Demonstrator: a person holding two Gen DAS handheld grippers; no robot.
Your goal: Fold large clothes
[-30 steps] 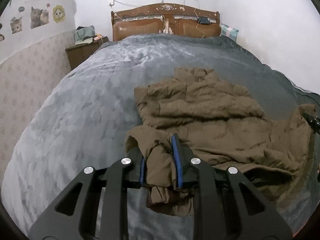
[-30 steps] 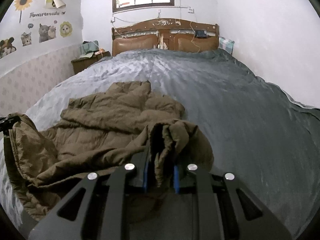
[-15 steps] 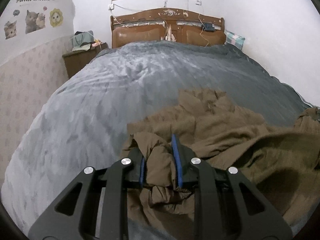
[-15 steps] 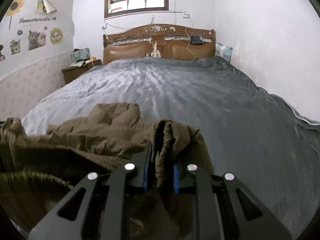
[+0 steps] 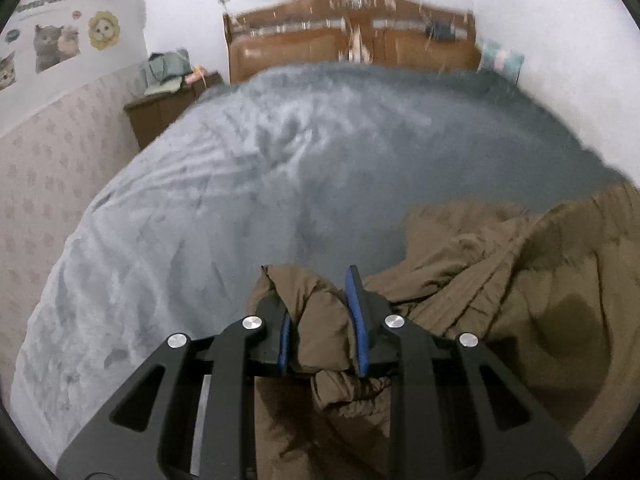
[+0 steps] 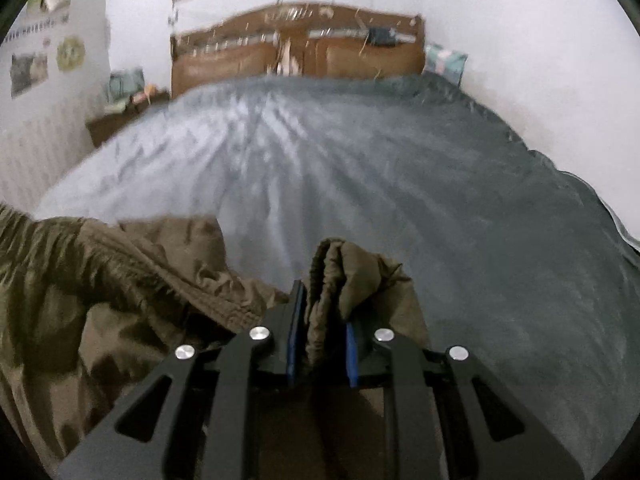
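Grey plush blanket [image 5: 248,184] covers the wide bed up to a carved brown wooden headboard [image 5: 352,36]. Olive-brown quilted padded coat [image 5: 520,280] sags in heaped folds between both tools, near the bed's foot. Left gripper [image 5: 320,316] is clamped on one bunched corner; right gripper [image 6: 320,328] pinches another gathered, ribbed edge.
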